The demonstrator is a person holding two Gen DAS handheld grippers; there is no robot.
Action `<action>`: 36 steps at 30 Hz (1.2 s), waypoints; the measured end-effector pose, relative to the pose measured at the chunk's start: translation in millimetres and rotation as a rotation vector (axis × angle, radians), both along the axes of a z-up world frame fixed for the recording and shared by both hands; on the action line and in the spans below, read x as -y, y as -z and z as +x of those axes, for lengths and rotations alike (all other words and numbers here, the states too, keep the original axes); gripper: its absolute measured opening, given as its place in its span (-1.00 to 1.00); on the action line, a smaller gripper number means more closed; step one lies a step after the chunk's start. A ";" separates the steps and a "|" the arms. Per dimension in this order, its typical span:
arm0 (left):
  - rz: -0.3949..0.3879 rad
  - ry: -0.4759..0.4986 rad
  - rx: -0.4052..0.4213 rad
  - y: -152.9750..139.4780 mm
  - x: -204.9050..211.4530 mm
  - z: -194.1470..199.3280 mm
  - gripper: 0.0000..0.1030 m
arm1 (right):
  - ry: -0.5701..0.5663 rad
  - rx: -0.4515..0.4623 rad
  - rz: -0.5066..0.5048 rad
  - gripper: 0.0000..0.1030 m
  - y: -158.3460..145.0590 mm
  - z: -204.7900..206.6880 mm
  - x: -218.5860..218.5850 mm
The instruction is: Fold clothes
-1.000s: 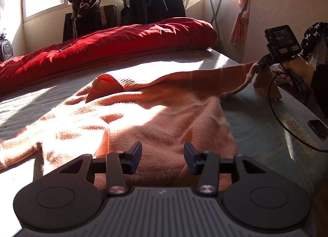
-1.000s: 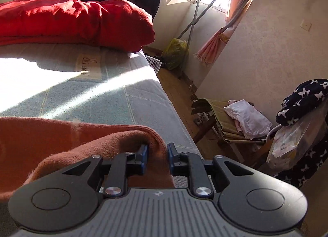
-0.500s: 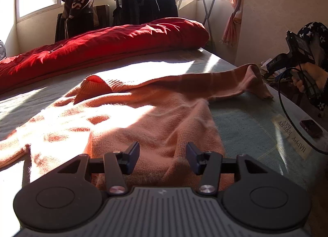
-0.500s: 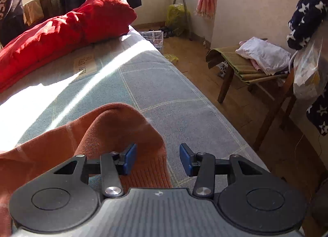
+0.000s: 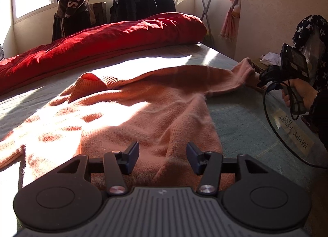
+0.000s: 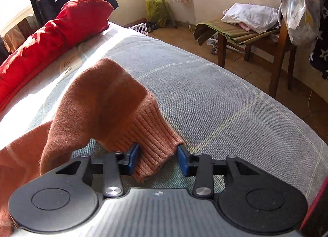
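An orange knitted sweater [image 5: 131,118] lies spread on the bed, collar [image 5: 90,82] toward the far side. One sleeve [image 5: 205,79] stretches right to the bed's edge. My left gripper [image 5: 163,160] hovers open over the sweater's near hem, nothing between its fingers. In the right wrist view the sleeve's ribbed cuff [image 6: 151,144] lies on the grey bedcover [image 6: 225,109], and my right gripper [image 6: 158,160] stands open with the cuff's end loose between its blue pads. A hand holds that right gripper [image 5: 264,79] at the sleeve's tip in the left wrist view.
A red duvet [image 5: 102,40] lies rolled along the far side of the bed. Dark clothes hang on a rack [image 5: 143,5] by the windows. A wooden chair [image 6: 252,38] with folded laundry stands right of the bed, a cable [image 5: 272,130] trailing over the bed's edge.
My right gripper let go of the cuff, opened wide and turned toward the sleeve's end, which now lies on the bedcover. The left gripper stayed open over the hem.
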State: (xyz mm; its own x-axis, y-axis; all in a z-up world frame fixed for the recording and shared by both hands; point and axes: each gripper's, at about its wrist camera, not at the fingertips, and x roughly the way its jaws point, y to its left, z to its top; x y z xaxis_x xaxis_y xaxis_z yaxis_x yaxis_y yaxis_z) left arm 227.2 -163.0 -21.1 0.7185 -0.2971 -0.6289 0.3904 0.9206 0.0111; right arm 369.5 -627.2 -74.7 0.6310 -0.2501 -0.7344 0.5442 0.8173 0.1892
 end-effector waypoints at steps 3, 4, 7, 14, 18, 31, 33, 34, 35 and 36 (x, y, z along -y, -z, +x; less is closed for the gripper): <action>0.000 -0.002 0.005 -1.0 -1.4 -1.0 0.02 | -0.021 0.017 -0.048 -0.66 -15.3 -4.4 5.9; -0.001 -0.004 0.007 -1.5 -2.1 -1.3 0.02 | -0.019 0.017 -0.077 -0.66 -22.1 -5.7 9.6; -0.008 -0.015 0.007 -2.3 -4.5 -0.3 0.02 | 0.000 0.014 -0.140 -0.67 -41.0 -10.4 21.0; -0.012 0.000 0.013 -5.7 -3.7 -3.9 0.02 | 0.001 0.009 -0.188 -0.59 -61.0 -22.4 28.0; -0.016 0.007 0.009 -8.0 -6.4 -4.4 0.02 | 0.001 0.006 -0.215 -0.58 -72.4 -29.3 32.0; -0.054 -0.079 0.007 -17.1 -61.7 7.8 0.14 | -0.617 0.075 -0.349 0.11 -99.9 26.7 -141.8; -0.055 -0.090 0.016 -18.6 -72.9 11.5 0.14 | -0.742 0.074 -0.437 0.14 -95.6 42.9 -191.3; -0.058 -0.096 0.021 -19.4 -78.9 13.2 0.14 | -0.793 0.072 -0.467 0.14 -92.0 52.1 -209.1; -0.063 -0.105 0.025 -19.8 -85.2 14.8 0.14 | -0.840 0.071 -0.497 0.14 -88.1 62.2 -227.0; -0.069 -0.113 0.027 -19.8 -90.7 16.3 0.14 | -0.872 0.069 -0.519 0.14 -84.9 71.1 -239.6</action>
State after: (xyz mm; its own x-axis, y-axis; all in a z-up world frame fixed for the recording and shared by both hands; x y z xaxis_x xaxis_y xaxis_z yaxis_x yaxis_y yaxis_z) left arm 243.5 -72.3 -1.3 0.7660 -0.2548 -0.5902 0.2844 0.9577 -0.0444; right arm 440.5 -387.7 10.1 0.7823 0.0402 -0.6216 -0.2797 0.9143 -0.2930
